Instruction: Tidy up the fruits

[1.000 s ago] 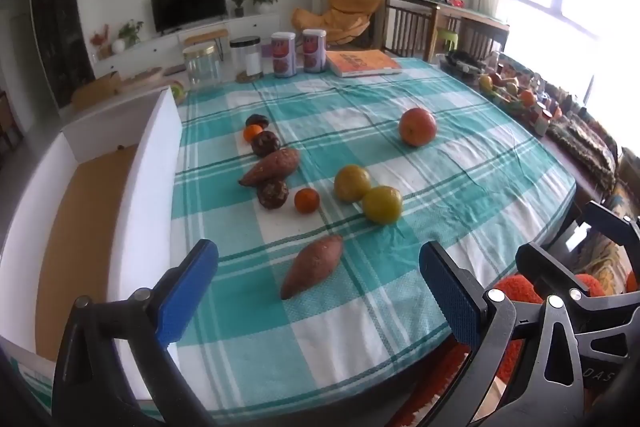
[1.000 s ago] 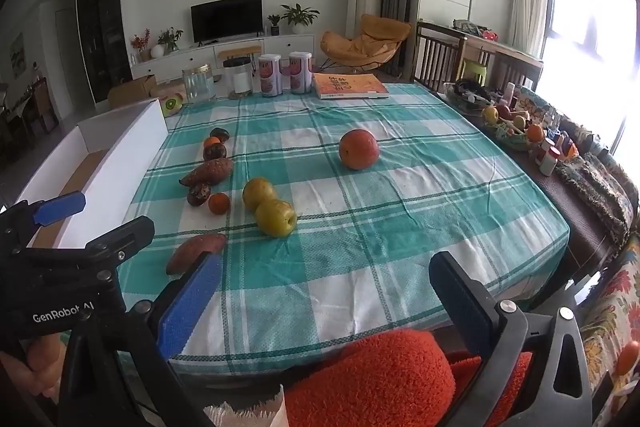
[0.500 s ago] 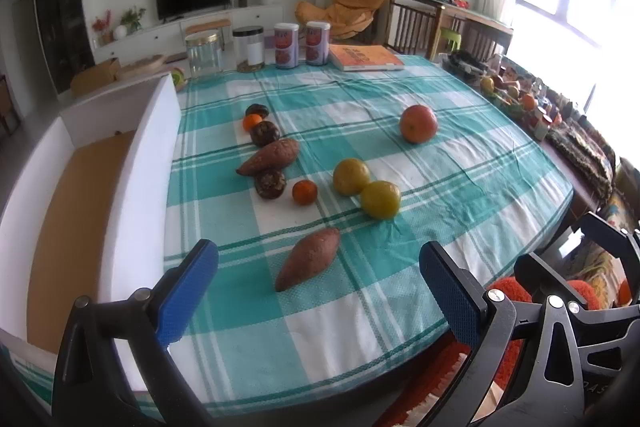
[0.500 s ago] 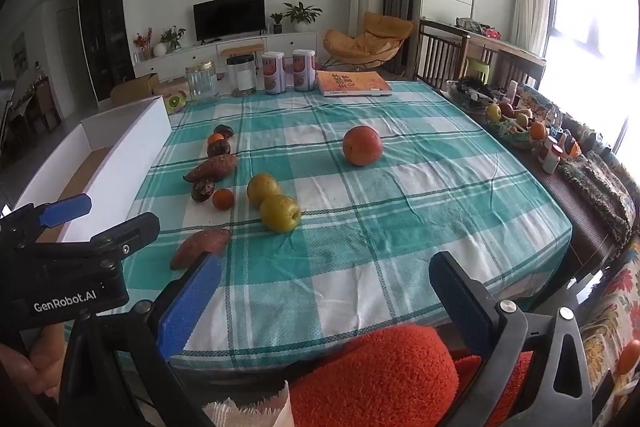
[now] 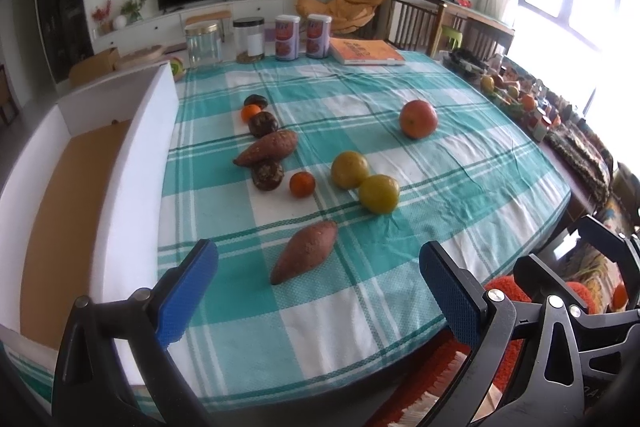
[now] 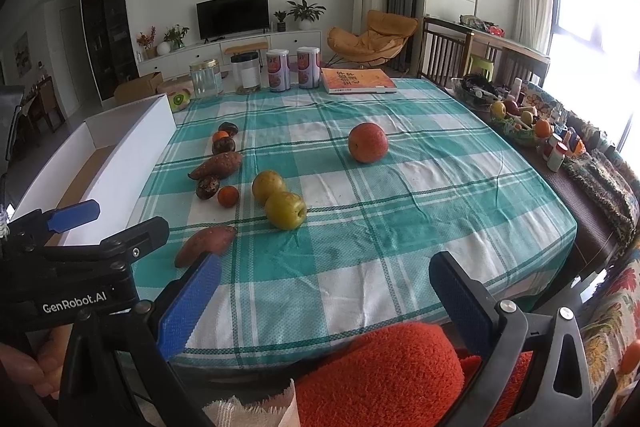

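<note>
Produce lies on the teal checked tablecloth (image 5: 460,187): a near sweet potato (image 5: 305,256) (image 6: 205,245), two yellow-green fruits (image 5: 379,193) (image 6: 285,209), a small orange (image 5: 302,184), dark round fruits (image 5: 267,175), a second sweet potato (image 5: 267,152) and a large red-orange fruit (image 5: 418,119) (image 6: 367,142). My left gripper (image 5: 318,291) is open and empty, just in front of the near sweet potato. My right gripper (image 6: 326,301) is open and empty over the table's near edge. The left gripper also shows in the right wrist view (image 6: 72,227).
A white open box with a brown floor (image 5: 132,155) stands along the table's left side. Jars and two tins (image 5: 286,37) and an orange book (image 5: 366,51) line the far edge. An orange-red cushion (image 6: 384,371) sits below the near edge.
Both grippers have moved forward toward the table, so the fruit looms larger. Both stay open and empty. Nothing on the table has moved.
</note>
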